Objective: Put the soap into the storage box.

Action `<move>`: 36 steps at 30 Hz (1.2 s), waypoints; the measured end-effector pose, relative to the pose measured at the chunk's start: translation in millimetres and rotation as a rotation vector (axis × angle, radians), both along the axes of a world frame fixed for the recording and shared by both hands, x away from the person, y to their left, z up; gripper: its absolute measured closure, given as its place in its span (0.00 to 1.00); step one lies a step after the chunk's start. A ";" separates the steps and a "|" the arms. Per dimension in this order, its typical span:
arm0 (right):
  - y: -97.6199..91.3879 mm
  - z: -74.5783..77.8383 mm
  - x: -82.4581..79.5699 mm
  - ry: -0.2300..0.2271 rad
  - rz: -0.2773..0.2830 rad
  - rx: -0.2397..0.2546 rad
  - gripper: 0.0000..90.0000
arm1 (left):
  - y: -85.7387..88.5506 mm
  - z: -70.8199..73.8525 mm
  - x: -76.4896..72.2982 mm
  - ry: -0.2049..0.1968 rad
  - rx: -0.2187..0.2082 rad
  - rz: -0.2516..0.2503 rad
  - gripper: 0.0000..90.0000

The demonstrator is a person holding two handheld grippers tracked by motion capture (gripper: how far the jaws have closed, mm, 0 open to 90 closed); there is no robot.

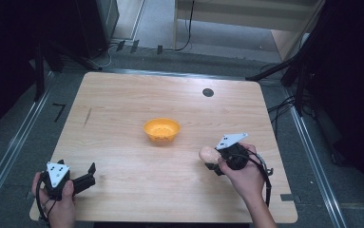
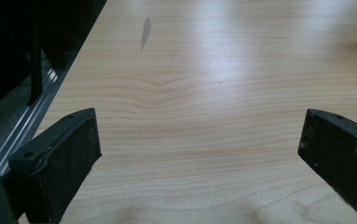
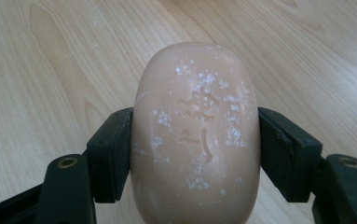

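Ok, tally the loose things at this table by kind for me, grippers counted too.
Bars of soap: 1, peach-coloured, clamped in the right gripper
Bowls: 1, the orange bowl mid-table
Grippers: 2, the right one and the left gripper, whose jaws stand apart over bare wood
Total: 4

A pale peach bar of soap (image 3: 195, 135) carried characters pressed into its upper face, two marks one above the other, dusted with white specks. They were too shallow and worn to read. No other writing, label or number could be read anywhere.
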State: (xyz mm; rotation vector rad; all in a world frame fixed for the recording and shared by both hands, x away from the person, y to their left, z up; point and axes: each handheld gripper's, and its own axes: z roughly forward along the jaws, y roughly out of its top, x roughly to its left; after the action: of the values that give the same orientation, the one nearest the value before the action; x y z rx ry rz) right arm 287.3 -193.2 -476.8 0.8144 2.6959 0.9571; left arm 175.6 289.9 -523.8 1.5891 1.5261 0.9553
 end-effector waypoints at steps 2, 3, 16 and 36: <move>0.9 0.9 1.8 -0.007 -0.008 0.010 0.37 | 0.0 0.0 0.1 0.001 -0.002 -0.004 0.00; 1.3 1.7 2.4 -0.002 -0.008 0.012 0.37 | 0.1 0.0 0.1 0.002 -0.004 -0.008 0.00; 9.1 9.8 16.1 -0.026 0.015 0.020 0.37 | 0.0 0.0 0.4 0.004 -0.006 -0.016 0.00; 28.2 26.6 36.2 -0.042 0.118 0.002 0.37 | 1.5 0.1 0.6 0.008 -0.020 -0.021 0.00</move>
State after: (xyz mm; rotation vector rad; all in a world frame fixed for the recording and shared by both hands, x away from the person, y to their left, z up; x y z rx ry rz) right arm 323.5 -164.9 -450.1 0.6348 2.7329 0.9904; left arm 176.3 291.4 -523.7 1.5934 1.5172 0.9212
